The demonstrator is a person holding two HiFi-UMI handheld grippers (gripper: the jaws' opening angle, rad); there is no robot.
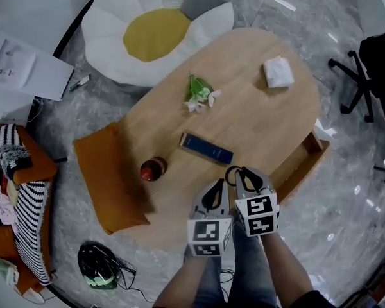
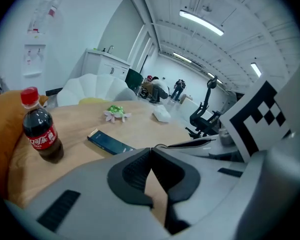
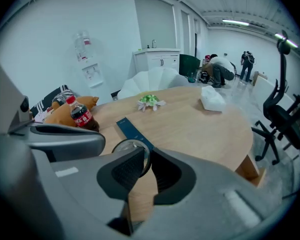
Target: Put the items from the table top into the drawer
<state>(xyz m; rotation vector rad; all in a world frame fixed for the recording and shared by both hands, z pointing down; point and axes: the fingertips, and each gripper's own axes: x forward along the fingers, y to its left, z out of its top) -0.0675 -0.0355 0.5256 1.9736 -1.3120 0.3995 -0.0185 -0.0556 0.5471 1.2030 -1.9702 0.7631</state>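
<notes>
The right gripper (image 3: 146,154) is closed on a thin, dark-rimmed ring (image 1: 231,173), held just on the near side of the blue box (image 1: 206,149). The left gripper (image 2: 151,149), close beside it, has its jaws pressed together on nothing. Left of the box stands the bottle (image 1: 153,169). Beyond the box lie the flower (image 1: 199,95) and tissue pack (image 1: 278,72), and to its right the drawer (image 1: 306,159) is open.

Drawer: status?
Left claw shut, empty. Right claw shut on round dark-rimmed ring. Wooden drawer open; red-capped cola bottle, dark blue box, green-pink flower, white packet on wooden table. Path clear.
</notes>
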